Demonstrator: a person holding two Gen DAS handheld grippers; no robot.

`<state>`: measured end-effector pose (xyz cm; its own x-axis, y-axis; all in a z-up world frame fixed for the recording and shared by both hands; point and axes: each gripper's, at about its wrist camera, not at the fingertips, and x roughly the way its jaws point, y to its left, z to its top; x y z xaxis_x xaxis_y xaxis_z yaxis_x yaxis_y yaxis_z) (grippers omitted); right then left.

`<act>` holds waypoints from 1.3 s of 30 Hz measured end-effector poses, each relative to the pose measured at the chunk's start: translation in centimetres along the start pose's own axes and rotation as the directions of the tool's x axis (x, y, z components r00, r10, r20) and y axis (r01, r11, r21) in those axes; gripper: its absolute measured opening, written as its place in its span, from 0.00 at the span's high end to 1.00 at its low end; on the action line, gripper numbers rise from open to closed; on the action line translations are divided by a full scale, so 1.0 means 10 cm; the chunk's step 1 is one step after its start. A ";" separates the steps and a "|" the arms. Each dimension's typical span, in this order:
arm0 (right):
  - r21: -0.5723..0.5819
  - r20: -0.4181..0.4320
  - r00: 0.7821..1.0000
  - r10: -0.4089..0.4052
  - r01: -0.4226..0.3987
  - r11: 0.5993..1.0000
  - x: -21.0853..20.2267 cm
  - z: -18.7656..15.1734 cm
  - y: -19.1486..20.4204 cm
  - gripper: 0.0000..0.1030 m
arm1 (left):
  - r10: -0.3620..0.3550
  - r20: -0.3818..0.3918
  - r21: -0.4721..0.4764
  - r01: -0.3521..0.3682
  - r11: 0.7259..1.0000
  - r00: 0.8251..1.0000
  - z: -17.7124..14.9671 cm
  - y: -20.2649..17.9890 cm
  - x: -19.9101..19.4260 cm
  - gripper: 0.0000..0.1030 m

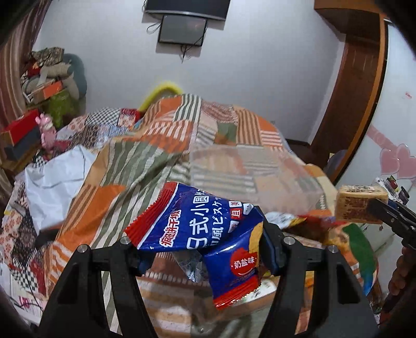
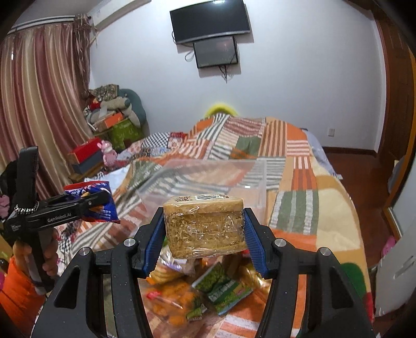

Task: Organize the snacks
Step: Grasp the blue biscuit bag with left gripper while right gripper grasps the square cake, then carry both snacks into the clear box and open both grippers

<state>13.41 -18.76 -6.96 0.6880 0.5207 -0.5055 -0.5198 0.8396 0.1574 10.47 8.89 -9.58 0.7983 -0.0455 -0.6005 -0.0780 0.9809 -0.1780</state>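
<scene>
My left gripper (image 1: 205,249) is shut on a blue and red biscuit packet (image 1: 208,228) and holds it above the bed. The same gripper (image 2: 104,199) and packet (image 2: 104,208) show at the left of the right wrist view. My right gripper (image 2: 205,231) is shut on a clear-wrapped stack of brown crackers (image 2: 205,226), held in the air; the stack also shows at the right of the left wrist view (image 1: 360,205). A clear plastic box (image 2: 208,179) lies on the bed ahead of both grippers. Several snack packets (image 2: 197,293) lie under the right gripper.
The bed has a patchwork blanket (image 2: 293,176) in orange, green and white. A white bag (image 1: 54,182) lies at its left side. Boxes and clutter (image 2: 109,124) stack by the curtain. A TV (image 2: 210,20) hangs on the far wall. The wooden floor (image 2: 364,187) lies to the right.
</scene>
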 end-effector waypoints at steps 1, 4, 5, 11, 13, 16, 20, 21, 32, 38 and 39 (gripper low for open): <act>-0.002 0.006 1.000 -0.001 0.001 1.000 0.00 0.02 0.00 0.48 | -0.005 0.009 0.006 0.005 1.000 1.000 0.04 -0.03 0.00 0.37; -0.004 0.028 1.000 -0.012 0.012 1.000 0.02 0.09 -0.02 0.48 | -0.021 0.026 0.020 0.020 1.000 0.999 0.16 -0.11 0.01 0.37; -0.001 0.033 0.999 -0.016 0.016 1.000 0.03 0.12 -0.04 0.48 | -0.025 0.030 0.024 0.024 0.999 0.999 0.19 -0.14 0.02 0.37; 0.003 0.049 0.998 -0.047 0.046 0.999 0.18 0.23 -0.14 0.48 | -0.031 0.040 0.046 0.029 0.999 0.999 0.38 -0.28 0.21 0.37; 0.005 0.045 0.998 -0.054 0.053 0.999 0.24 0.24 -0.16 0.48 | -0.033 0.032 0.042 0.031 0.999 0.999 0.46 -0.30 0.32 0.37; 0.010 0.036 0.997 -0.066 0.066 0.998 0.36 0.28 -0.21 0.48 | -0.028 0.021 0.045 0.027 0.999 0.999 0.52 -0.32 0.46 0.37; 0.023 0.011 0.998 -0.067 0.066 0.998 0.48 0.29 -0.29 0.48 | -0.015 -0.008 0.055 0.016 0.998 1.000 0.59 -0.34 0.69 0.37; 0.023 0.002 0.998 -0.070 0.070 0.997 0.53 0.30 -0.29 0.48 | -0.009 -0.014 0.059 0.010 0.998 1.000 0.60 -0.35 0.75 0.37; 0.005 -0.131 0.989 -0.067 0.068 0.998 0.95 0.28 -0.40 0.48 | 0.007 -0.139 0.087 0.005 0.996 0.990 0.61 -0.37 1.36 0.37; 0.006 -0.193 0.980 -0.053 0.055 0.998 1.12 0.26 -0.42 0.48 | 0.014 -0.186 0.104 0.006 0.995 0.982 0.58 -0.40 1.56 0.37; 0.007 -0.202 0.978 -0.051 0.054 0.999 1.14 0.25 -0.42 0.48 | 0.013 -0.195 0.105 0.007 0.994 0.981 0.57 -0.40 1.59 0.37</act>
<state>24.70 -15.95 -11.24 0.5972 0.4351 -0.6739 -0.4784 0.8675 0.1361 26.87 5.36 -13.91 0.6654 -0.0682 -0.7434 -0.0093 0.9950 -0.0997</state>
